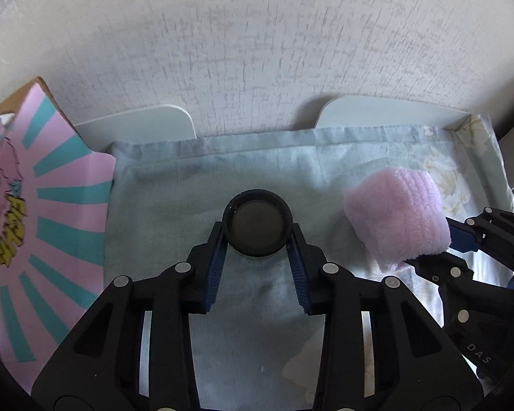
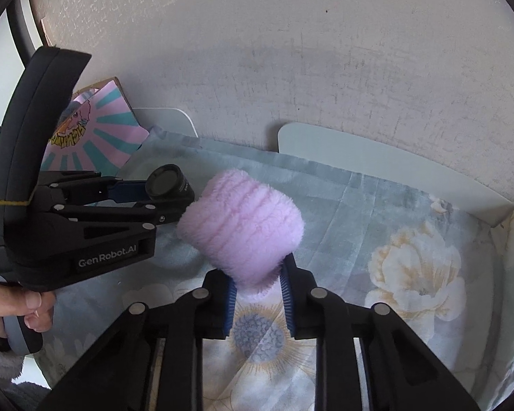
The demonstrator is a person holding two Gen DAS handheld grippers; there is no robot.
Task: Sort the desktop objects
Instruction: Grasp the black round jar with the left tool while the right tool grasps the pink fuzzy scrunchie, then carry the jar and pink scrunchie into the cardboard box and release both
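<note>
Pink fluffy roll (image 2: 241, 226) hides right hand-held gripper (image 2: 258, 282) fingertips.

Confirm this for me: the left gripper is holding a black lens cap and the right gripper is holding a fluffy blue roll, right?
Not quite. The fluffy roll clamped in the right gripper is pink, not blue, as the right wrist view shows. The left gripper does hold the black lens cap.

The left wrist camera sits close above the cloth (image 1: 174, 185) and looks along its gripper (image 1: 257, 236) toward the back wall (image 1: 257, 51). The right wrist camera looks the same way from farther right, over its gripper (image 2: 257, 274). Both views share the cloth's back edge, the poster (image 1: 51, 205) and each other's gripper.
</note>
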